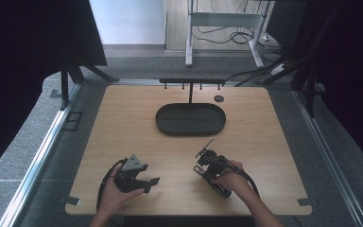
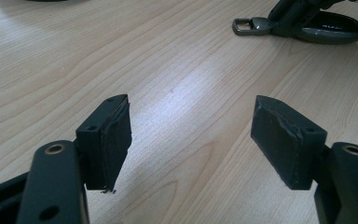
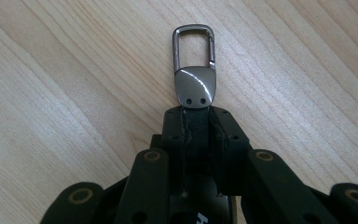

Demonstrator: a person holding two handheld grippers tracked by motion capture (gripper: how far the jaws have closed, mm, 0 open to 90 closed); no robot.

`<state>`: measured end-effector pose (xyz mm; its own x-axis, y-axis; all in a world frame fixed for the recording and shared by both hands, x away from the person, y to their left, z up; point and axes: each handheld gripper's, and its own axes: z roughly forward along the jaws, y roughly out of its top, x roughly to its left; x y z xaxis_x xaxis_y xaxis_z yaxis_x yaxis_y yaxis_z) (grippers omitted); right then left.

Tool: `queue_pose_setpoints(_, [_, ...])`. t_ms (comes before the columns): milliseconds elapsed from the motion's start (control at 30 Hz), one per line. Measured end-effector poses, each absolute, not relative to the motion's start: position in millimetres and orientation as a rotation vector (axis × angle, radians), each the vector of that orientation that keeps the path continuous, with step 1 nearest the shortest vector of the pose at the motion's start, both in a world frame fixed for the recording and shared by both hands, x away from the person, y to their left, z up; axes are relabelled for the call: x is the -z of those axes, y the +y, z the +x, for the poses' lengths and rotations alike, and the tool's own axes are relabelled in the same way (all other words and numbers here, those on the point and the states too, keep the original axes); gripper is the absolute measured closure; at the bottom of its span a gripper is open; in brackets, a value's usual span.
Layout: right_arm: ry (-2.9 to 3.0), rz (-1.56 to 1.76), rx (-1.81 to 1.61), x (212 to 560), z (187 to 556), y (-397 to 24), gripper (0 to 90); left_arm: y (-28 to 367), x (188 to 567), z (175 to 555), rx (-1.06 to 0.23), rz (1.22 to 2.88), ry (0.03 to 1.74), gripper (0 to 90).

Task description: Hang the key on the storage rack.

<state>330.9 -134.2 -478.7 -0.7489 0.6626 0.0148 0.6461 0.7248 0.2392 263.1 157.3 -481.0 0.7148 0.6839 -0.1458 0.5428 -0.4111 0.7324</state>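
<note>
Bare tabletop (image 1: 123,123) around — black tray (image 1: 190,119) blocks the far middle.

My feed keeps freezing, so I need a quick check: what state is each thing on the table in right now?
Right claw: shut on the key fob, low over the table.
Key fob: clamped by its strap, metal clip closed and sticking out past the jaws.
Left claw: open, nothing between its jaws.
Tray: lying flat, looks empty.
Hook rack: upright behind the tray, nothing hanging on it.

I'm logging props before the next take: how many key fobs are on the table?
1: the key fob sits clamped in the right tongs, near the table's front right.
</note>
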Motion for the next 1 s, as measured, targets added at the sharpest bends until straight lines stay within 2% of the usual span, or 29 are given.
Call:
queue_pose_setpoints(233, [2.848, 1.082, -0.345, 478, 331, -134, 80.2, 157, 481, 263, -0.225, 2.112, 0.929, 29.5])
queue_pose_setpoints(1000, [2.757, 1.042, -0.47, 472, 319, -147, 81.0, 157, 483, 264, -0.22, 2.118, 0.93, 29.6])
